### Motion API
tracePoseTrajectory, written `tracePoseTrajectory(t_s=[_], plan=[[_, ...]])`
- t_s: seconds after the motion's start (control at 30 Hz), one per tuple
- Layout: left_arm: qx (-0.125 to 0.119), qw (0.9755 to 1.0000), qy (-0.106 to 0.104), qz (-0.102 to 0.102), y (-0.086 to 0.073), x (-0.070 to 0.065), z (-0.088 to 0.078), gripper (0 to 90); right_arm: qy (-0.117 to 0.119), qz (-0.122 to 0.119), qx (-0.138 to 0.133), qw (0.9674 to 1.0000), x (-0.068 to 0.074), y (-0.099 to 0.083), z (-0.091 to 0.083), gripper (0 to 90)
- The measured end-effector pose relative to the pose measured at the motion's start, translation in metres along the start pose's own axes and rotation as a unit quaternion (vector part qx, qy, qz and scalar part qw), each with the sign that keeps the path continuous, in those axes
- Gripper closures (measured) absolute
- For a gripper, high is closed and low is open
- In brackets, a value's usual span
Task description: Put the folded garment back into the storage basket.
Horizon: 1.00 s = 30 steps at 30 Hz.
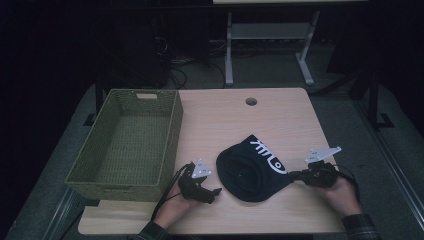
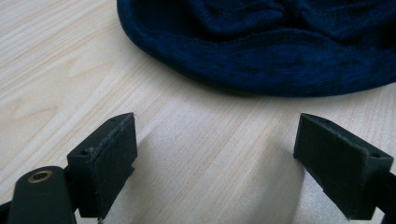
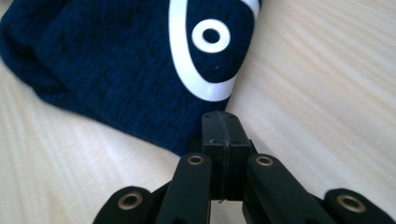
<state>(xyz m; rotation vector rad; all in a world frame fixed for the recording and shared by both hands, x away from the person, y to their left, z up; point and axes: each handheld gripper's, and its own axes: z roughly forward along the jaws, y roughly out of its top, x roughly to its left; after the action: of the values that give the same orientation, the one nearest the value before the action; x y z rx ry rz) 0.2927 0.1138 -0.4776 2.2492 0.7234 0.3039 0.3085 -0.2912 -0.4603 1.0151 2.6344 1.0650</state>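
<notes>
A dark navy knit hat [image 1: 248, 172] with a white emblem lies on the wooden table [image 1: 220, 120], near its front edge. My left gripper [image 1: 214, 192] rests low just left of the hat, jaws open. In the left gripper view the hat [image 2: 280, 51] lies beyond the spread pads [image 2: 112, 154], with bare wood between them. My right gripper [image 1: 291, 175] is at the hat's right edge with its jaws pressed together. In the right gripper view its tips [image 3: 222, 123] lie over the hat's [image 3: 107, 65] lower corner by the white ring. No fabric shows between the pads.
An empty green woven basket [image 1: 172, 125] stands on the table's left part, just behind my left hand. A round cable hole [image 1: 251, 101] is at the table's back. The legs of another desk [image 1: 229, 55] stand on the floor beyond.
</notes>
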Motion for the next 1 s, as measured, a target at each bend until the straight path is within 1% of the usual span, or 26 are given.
tracePoseTrajectory(t_s=[0.03,0.1,0.17,0.2,0.23,0.27,0.3,0.33,0.37,0.4,0.43,0.47,0.5,0.53,0.57,0.6,0.63,0.67,0.7,0.73,0.77,0.87,0.93,1.0], plan=[[0.000,1.0000,0.000,0.000,0.000,0.000,0.000,12.4,0.003,0.004,0.001,1.0000,0.003,-0.001,0.000,90.0],[0.000,1.0000,0.000,-0.001,0.000,0.000,0.000,12.4,0.006,-0.002,0.002,1.0000,0.007,-0.003,0.000,90.0],[0.000,1.0000,0.000,-0.001,0.000,0.000,0.000,12.4,0.001,-0.004,0.003,1.0000,0.009,-0.004,0.000,90.0],[-0.001,1.0000,0.000,-0.001,0.000,0.000,0.000,12.5,-0.003,-0.001,0.001,1.0000,0.008,-0.004,-0.001,90.0],[0.000,1.0000,0.000,-0.001,0.000,0.000,0.000,12.4,-0.007,0.002,-0.006,1.0000,0.007,-0.004,-0.002,90.0],[0.000,1.0000,0.000,-0.001,0.000,0.000,0.000,12.4,-0.007,0.002,-0.006,1.0000,0.007,-0.004,-0.002,90.0],[-0.001,1.0000,0.000,-0.001,0.000,0.000,0.000,12.4,-0.027,0.012,-0.021,0.9993,0.007,-0.006,-0.007,83.2],[-0.001,1.0000,0.000,-0.001,0.000,0.000,0.000,12.4,-0.035,0.018,-0.026,0.9989,0.007,-0.007,-0.008,79.6],[-0.001,1.0000,0.000,-0.001,0.000,0.000,0.000,12.4,-0.035,0.018,-0.026,0.9989,0.007,-0.007,-0.008,79.6],[0.000,1.0000,-0.001,0.000,0.000,0.000,0.000,12.4,-0.059,0.026,-0.035,0.9973,0.009,-0.013,-0.012,66.9],[0.000,1.0000,-0.001,0.000,0.000,0.000,0.000,12.4,-0.067,0.029,-0.039,0.9965,0.010,-0.015,-0.013,61.1],[-0.001,1.0000,-0.001,0.000,0.000,0.000,0.000,12.4,-0.076,0.038,-0.040,0.9956,0.012,-0.018,-0.014,56.1],[-0.001,1.0000,-0.001,0.000,0.000,0.000,0.000,12.4,-0.081,0.041,-0.041,0.9951,0.013,-0.021,-0.015,50.5],[-0.001,1.0000,-0.001,0.000,0.000,0.000,0.000,12.4,-0.092,0.046,-0.043,0.9938,0.015,-0.024,-0.015,41.8],[-0.001,1.0000,-0.001,0.000,0.000,0.000,0.000,12.4,-0.103,0.049,-0.043,0.9926,0.016,-0.028,-0.016,39.4],[-0.001,1.0000,-0.001,0.000,0.000,0.000,0.000,12.4,-0.105,0.053,-0.043,0.9921,0.017,-0.030,-0.017,35.8],[-0.001,1.0000,-0.001,0.000,0.000,0.000,0.000,12.4,-0.105,0.053,-0.043,0.9921,0.017,-0.030,-0.017,35.8],[-0.001,1.0000,-0.001,0.000,0.000,0.000,0.000,12.4,-0.117,0.059,-0.044,0.9904,0.018,-0.035,-0.019,30.4],[-0.001,1.0000,-0.001,0.000,0.000,0.000,0.000,12.4,-0.117,0.059,-0.044,0.9904,0.018,-0.035,-0.019,30.4],[-0.001,1.0000,-0.001,0.000,0.000,0.000,0.000,12.4,-0.120,0.062,-0.049,0.9896,0.019,-0.037,-0.020,28.7],[-0.001,1.0000,-0.001,0.000,0.000,0.000,0.000,12.4,-0.131,0.061,-0.056,0.9879,0.020,-0.041,-0.021,25.7],[-0.001,1.0000,-0.001,0.000,0.000,0.000,0.000,12.4,-0.143,0.065,-0.059,0.9859,0.021,-0.045,-0.020,14.4],[-0.001,1.0000,-0.001,0.000,0.000,0.000,0.000,12.4,-0.141,0.064,-0.053,0.9865,0.021,-0.047,-0.018,11.3],[0.000,1.0000,-0.003,0.001,0.000,0.000,0.000,12.3,-0.146,0.063,-0.040,0.9865,0.020,-0.047,-0.013,4.2]])
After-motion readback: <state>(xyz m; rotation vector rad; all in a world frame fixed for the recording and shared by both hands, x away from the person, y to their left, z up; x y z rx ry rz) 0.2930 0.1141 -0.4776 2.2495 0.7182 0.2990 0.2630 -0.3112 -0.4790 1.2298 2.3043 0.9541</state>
